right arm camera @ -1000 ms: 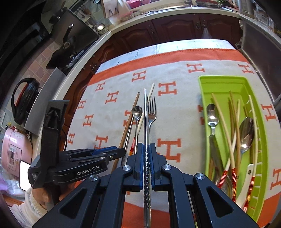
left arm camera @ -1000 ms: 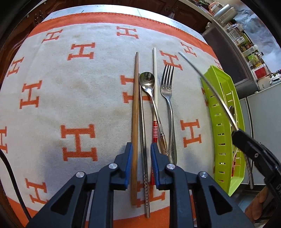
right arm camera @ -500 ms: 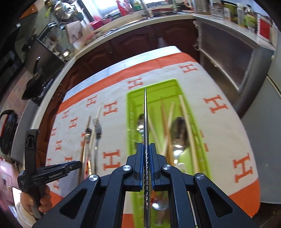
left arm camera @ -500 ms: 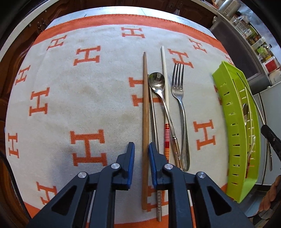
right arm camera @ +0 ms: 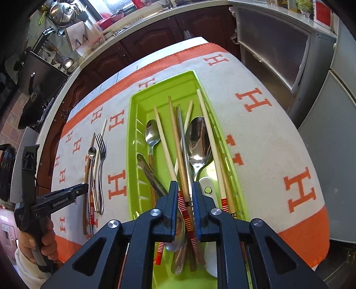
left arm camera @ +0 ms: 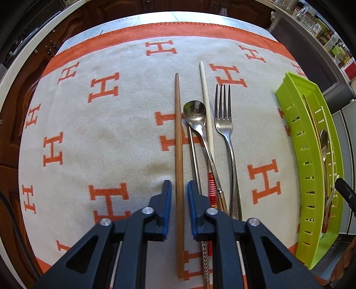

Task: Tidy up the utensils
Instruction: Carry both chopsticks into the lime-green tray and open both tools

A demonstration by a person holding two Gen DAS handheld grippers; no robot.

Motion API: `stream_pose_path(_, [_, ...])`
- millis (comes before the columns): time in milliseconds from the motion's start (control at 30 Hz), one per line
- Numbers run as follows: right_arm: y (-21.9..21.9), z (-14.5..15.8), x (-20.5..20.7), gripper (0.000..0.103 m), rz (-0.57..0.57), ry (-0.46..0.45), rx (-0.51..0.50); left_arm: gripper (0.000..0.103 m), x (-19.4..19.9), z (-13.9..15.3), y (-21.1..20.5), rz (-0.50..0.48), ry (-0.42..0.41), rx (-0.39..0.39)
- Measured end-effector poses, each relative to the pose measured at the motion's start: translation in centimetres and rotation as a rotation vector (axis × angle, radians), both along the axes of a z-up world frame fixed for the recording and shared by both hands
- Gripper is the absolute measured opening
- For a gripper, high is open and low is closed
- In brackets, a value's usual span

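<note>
Wooden chopstick (left arm camera: 179,160) lies on the cloth (left arm camera: 93,137) straight between my left gripper's (left arm camera: 179,193) parted, empty jaws — long axis running directly away from me. My right gripper (right arm camera: 185,195) hangs released over the green tray (right arm camera: 135,124) — farther off.

A home kitchen is showing here: dark wooden cabinets (right arm camera: 142,44) are running under a pale counter (right arm camera: 73,73), a steel pot (right arm camera: 61,11) is sitting at the back, and jars (left arm camera: 333,42) are crowding a shelf. Cutlery is lying in a green tray (right arm camera: 138,124) on an orange-patterned cloth (left arm camera: 100,133).
</note>
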State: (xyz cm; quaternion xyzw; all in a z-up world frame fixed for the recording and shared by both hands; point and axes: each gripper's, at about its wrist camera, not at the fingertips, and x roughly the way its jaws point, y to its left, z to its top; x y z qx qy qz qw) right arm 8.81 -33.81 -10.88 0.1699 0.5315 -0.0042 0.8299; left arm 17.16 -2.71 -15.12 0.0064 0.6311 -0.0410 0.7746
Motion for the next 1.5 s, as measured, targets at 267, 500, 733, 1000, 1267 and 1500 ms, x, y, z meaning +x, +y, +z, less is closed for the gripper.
stream_pose_path(267, [-0.9, 1.2, -0.6, 0.014, -0.022, -0.029, 0.03, 0.004, -0.6, 0.0, 1.8, 0.111, 0.004, -0.102])
stream_pose_path(500, [-1.3, 2.3, -1.6, 0.014, -0.023, -0.066, 0.05, 0.004, -2.5, 4.3, 1.4, 0.12, -0.032, -0.233])
stream_pose_path(733, [-2.5, 3.5, -2.9, 0.014, -0.055, -0.099, 0.072, 0.004, -2.7, 7.7, -5.5, 0.027, -0.036, -0.349])
stream_pose_path(1000, [-4.6, 3.6, -4.7, 0.014, -0.11, -0.101, 0.083, 0.005, -1.5, 5.8, -14.0, -0.069, 0.028, -0.344])
stream_pose_path(1267, [-5.4, 3.1, -5.9, 0.014, -0.137, -0.087, 0.091, 0.026, -1.6, 3.6, -16.2, -0.092, 0.04, -0.286])
stream_pose_path(1500, [-4.3, 3.1, -5.6, 0.014, -0.116, -0.09, 0.096, 0.059, -3.3, 6.2, -14.4, -0.143, -0.089, -0.193])
